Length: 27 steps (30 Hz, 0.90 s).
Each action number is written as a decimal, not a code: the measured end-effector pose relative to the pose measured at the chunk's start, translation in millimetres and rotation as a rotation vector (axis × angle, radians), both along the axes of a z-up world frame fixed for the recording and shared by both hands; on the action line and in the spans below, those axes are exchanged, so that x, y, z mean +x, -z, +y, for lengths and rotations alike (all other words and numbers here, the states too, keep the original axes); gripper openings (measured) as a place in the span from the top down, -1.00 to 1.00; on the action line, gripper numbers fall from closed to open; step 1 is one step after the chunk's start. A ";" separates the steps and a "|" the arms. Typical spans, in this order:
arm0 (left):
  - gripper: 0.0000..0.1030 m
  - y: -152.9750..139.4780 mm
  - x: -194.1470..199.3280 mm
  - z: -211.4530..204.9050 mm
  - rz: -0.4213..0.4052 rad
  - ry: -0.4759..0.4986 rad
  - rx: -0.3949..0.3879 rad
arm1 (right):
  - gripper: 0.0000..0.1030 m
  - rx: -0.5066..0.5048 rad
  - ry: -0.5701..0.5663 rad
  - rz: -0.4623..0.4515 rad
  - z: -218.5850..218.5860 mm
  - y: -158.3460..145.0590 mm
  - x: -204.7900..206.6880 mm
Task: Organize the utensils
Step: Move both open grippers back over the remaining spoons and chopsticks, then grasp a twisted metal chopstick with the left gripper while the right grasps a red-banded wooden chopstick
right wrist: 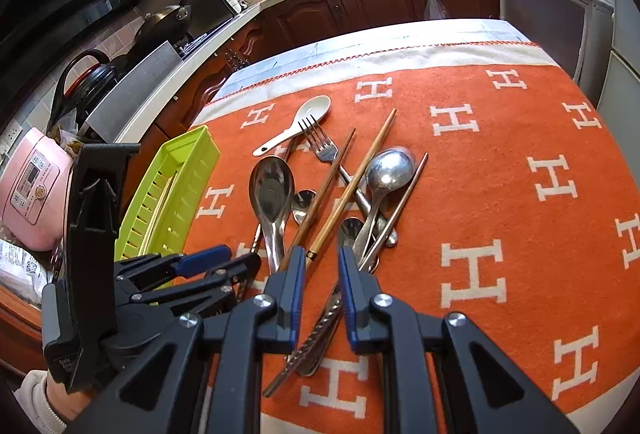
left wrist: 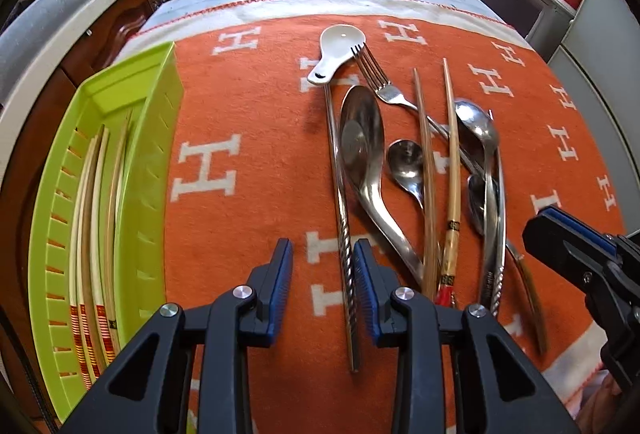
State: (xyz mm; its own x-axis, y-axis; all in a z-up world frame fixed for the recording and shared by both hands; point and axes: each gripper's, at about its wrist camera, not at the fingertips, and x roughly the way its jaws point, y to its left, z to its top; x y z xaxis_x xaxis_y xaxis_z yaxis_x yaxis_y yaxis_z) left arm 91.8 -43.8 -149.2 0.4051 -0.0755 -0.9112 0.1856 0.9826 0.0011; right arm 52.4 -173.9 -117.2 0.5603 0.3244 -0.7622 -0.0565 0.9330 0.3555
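Black-framed with blue pads, the left gripper (left wrist: 323,266) hangs low over the orange blanket with white H letters (left wrist: 248,106), its jaws narrowed around a twisted-handle steel chopstick (left wrist: 344,234); the right pad looks to be touching it, the left pad stands just clear. Beside it, the right gripper (right wrist: 322,274) sits with a narrow gap, straddling the patterned handles of steel utensils without visibly pressing them. Ahead lies the loose pile: a large steel ladle-shaped spoon (left wrist: 362,146), a small steel spoon (left wrist: 406,164), a steel fork (left wrist: 380,82), a white ceramic soup spoon (left wrist: 338,48), and two brown wooden chopsticks (left wrist: 426,162). Off to the left, a lime-green slotted plastic tray (left wrist: 148,162) already holds several pale wooden chopsticks with red-striped ends (left wrist: 92,234).
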 end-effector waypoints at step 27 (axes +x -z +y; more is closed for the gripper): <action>0.93 -29.9 -34.1 29.0 -0.088 0.004 -0.106 | 0.67 -0.008 -0.022 0.044 28.5 6.5 31.1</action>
